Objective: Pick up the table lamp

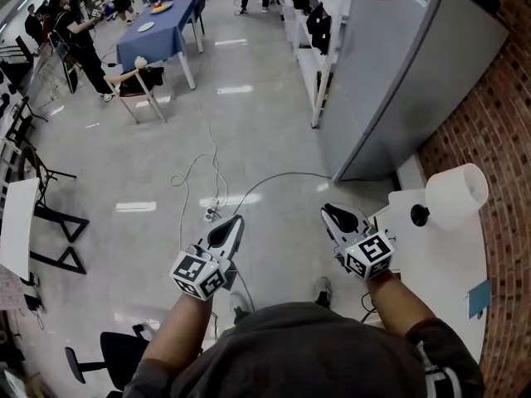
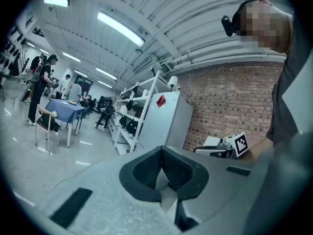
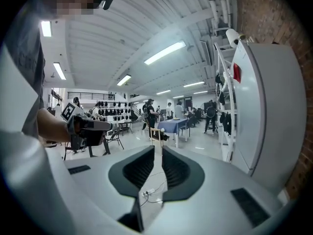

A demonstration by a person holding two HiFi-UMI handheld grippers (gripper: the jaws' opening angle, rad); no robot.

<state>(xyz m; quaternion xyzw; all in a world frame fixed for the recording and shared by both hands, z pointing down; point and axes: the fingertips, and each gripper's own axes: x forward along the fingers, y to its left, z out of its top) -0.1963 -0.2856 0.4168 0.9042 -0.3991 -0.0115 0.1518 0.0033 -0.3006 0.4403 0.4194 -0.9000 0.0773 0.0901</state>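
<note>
The table lamp has a white drum shade (image 1: 458, 193) and a black knob (image 1: 420, 215). It stands on a white table (image 1: 444, 272) at the right of the head view. My right gripper (image 1: 328, 212) hovers over the floor just left of that table, apart from the lamp. Its jaws (image 3: 157, 151) stand a narrow slit apart with nothing between them. My left gripper (image 1: 238, 220) is further left, also above the floor. In the left gripper view its pads (image 2: 162, 151) meet at the tips, empty. The lamp appears in neither gripper view.
A tall grey fridge (image 1: 398, 73) stands beyond the table against a brick wall (image 1: 502, 139). A cable and power strip (image 1: 211, 214) lie on the floor ahead. Far off are a blue-clothed table (image 1: 158, 31), a chair (image 1: 137, 85) and several people. A black chair (image 1: 108, 355) is at lower left.
</note>
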